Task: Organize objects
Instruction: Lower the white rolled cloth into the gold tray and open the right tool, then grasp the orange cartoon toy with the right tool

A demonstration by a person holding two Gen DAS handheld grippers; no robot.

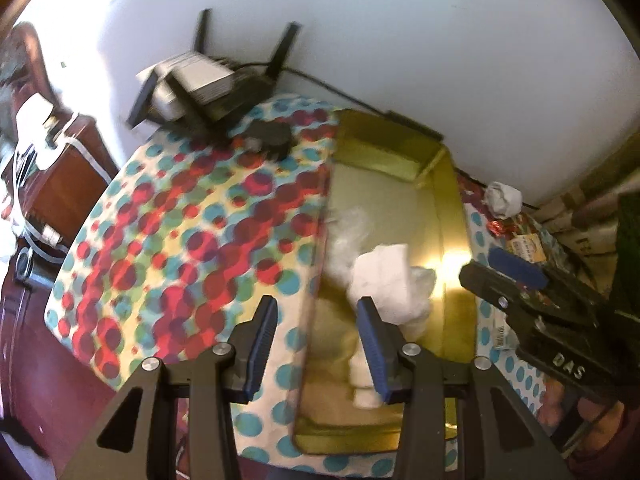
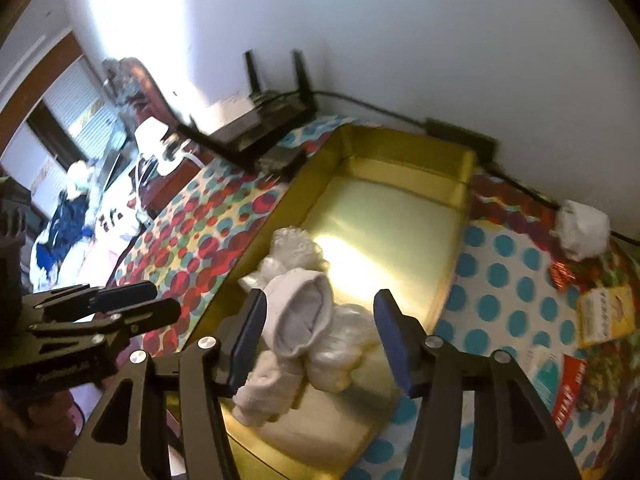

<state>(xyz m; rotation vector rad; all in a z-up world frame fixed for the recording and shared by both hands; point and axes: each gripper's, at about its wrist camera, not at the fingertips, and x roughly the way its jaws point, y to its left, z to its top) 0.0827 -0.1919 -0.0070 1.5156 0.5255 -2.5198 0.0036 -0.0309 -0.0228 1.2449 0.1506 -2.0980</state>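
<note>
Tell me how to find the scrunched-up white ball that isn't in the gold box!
Find the shiny gold box on the spotty tablecloth, pushed against the white wall. Go past its side toward the colourful snack packets, right up near the wall. The crumpled white ball sits there alone on the cloth, while the other white bundles lie inside the box.

Black router [image 1: 224,92] against white wall [image 1: 420,32]
</note>
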